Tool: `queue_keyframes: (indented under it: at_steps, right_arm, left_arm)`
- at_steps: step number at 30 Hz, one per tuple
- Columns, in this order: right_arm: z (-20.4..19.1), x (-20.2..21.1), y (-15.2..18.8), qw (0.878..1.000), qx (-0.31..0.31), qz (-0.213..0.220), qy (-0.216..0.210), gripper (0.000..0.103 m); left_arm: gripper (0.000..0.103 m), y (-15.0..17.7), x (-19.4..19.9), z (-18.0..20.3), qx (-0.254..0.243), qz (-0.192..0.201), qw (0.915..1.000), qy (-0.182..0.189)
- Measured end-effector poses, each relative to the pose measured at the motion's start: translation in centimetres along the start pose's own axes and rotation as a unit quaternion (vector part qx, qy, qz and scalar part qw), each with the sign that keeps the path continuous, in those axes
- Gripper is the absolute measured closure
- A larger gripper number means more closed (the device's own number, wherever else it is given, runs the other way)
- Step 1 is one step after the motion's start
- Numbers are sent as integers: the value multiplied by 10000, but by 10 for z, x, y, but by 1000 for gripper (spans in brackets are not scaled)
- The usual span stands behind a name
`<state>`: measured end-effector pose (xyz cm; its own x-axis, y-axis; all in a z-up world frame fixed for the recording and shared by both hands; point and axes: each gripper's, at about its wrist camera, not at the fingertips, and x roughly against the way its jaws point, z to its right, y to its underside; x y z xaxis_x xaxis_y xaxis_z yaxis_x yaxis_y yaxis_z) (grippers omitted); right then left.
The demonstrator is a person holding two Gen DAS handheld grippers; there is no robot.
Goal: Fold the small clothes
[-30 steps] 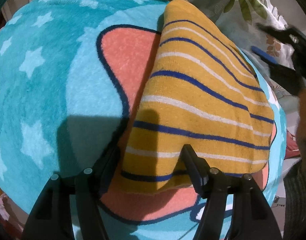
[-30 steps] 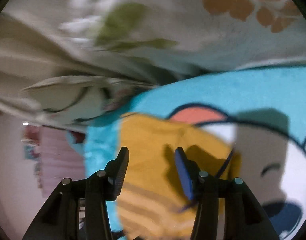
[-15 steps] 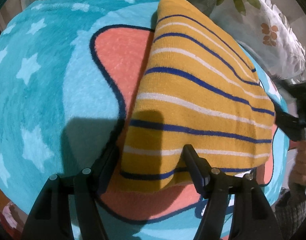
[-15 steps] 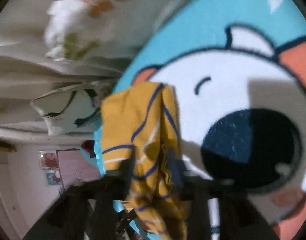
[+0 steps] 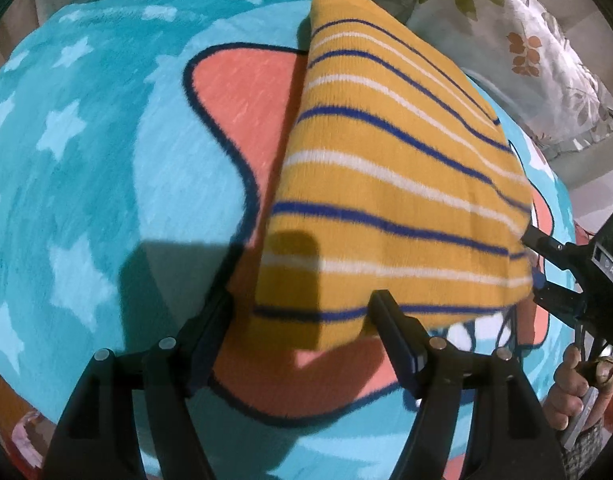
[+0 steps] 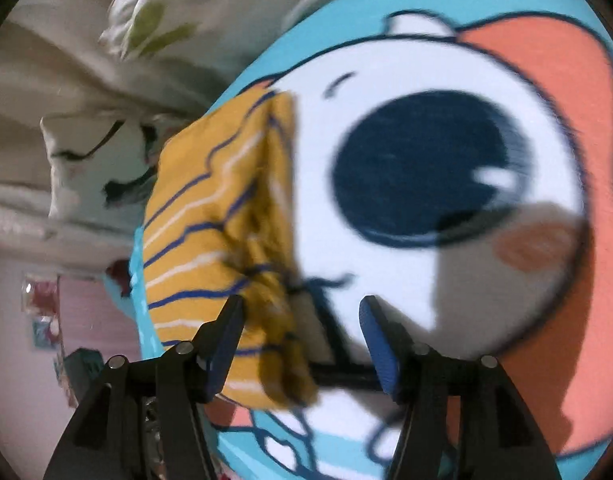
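Observation:
A yellow garment [image 5: 386, 184] with blue and white stripes lies folded on a teal cartoon blanket [image 5: 86, 160]. My left gripper [image 5: 302, 332] points down at its near corner. Its jaws are opening, the corner lies loose between them, and the pads do not press it. My right gripper [image 5: 532, 268] is at the garment's right corner, held by a person's hand [image 5: 574, 380]. In the right wrist view the right gripper [image 6: 302, 316] has its jaws opening. The garment's bunched edge [image 6: 266, 280] sits beside the left finger [image 6: 226, 328], and nothing is pinched.
Floral bedding [image 5: 526, 40] is heaped beyond the blanket's far right edge and shows as pale cloth [image 6: 86, 92] in the right wrist view. The blanket's cartoon face [image 6: 426, 80] spreads to the right of the garment. A pink wall [image 6: 86, 312] shows past the bed's edge.
The right gripper swung down from over the floral bedding to the garment's right corner and its jaws widened. The left gripper stayed in place with its jaws slightly wider.

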<state>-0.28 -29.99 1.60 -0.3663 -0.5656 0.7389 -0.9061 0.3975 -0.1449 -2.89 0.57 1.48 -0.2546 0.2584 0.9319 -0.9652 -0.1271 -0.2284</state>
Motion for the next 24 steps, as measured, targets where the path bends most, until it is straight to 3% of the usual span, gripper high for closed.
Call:
queue_keyframes:
  at_steps: [5, 12, 14, 19, 24]
  right_arm:
    - [4, 25, 18, 9991, -173, 321, 211, 40]
    - [-75, 46, 39, 9946, 548, 833, 304, 39]
    - [-95, 36, 43, 9928, 816, 803, 346, 40]
    - [-97, 13, 60, 9907, 1146, 474, 562, 40]
    - [-82, -10, 66, 9905, 1001, 226, 911, 40]
  left_arm:
    - [32, 12, 5, -10, -80, -66, 9999, 49]
    - [32, 32, 16, -23, -291, -62, 9991, -315]
    - [32, 37, 24, -27, -318, 30, 9987, -390]
    - [32, 46, 49, -31, -414, 298, 9969, -597]
    - [32, 47, 64, -34, -526, 474, 9943, -799]
